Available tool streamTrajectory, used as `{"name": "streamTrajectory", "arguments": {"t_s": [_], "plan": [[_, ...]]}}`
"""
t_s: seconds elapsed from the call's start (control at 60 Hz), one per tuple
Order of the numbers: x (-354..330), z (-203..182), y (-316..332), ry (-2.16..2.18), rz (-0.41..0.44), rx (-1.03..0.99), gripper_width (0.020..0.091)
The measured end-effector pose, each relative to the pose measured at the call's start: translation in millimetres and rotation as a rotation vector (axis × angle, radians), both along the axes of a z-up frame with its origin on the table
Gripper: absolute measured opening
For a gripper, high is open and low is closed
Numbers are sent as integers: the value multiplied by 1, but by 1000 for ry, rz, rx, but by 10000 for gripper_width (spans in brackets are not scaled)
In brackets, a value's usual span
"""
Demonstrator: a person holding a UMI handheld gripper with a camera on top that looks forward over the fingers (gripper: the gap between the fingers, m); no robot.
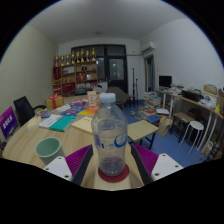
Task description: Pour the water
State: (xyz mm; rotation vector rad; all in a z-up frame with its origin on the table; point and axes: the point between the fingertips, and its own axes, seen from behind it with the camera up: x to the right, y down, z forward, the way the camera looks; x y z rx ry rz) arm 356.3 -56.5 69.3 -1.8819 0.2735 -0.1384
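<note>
Gripper (pixel 112 168) points level across the counter (pixel 70 150), its two dark fingers (pixel 83 167) reaching forward on either side of a clear plastic bottle (pixel 110 133). The magenta pads (pixel 76 158) on the inner faces lie close against the bottle's lower part, but whether both actually press on it cannot be told; the fingers are spread about as wide as the bottle.

The bottle stands upright between the fingers, tall and round, with ribbed transparent walls, a pale label band near the middle and a white cap (pixel 108 98) on top. Its base sits on a small red round coaster (pixel 113 174), which lies on the light wooden counter surface.

To the left of the bottle, near the left finger, stands a pale green cup (pixel 48 150) with a round open mouth and smooth matte walls. Beyond the bottle and to its left lie a teal book (pixel 62 123) and scattered colourful papers on the counter. The counter's far edge runs just behind the bottle on its right side, with bare floor past it.

Farther behind the bottle are a shelf unit (pixel 76 75) holding coloured things, a dark doorway (pixel 115 68), and to its right a desk with a monitor (pixel 165 81) and white stools (pixel 193 128).
</note>
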Motion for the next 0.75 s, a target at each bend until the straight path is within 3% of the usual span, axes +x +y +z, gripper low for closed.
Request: {"name": "streamTrajectory", "arguments": {"t_s": [0.3,0.417,0.433,0.75], "plan": [[-57,66,-113,-9,-37,-38,837],[-116,95,-145,-14,-70,-74,838],[-94,87,-150,-10,-67,-79,836],[-208,157,-206,163,-297,-63,838]]}}
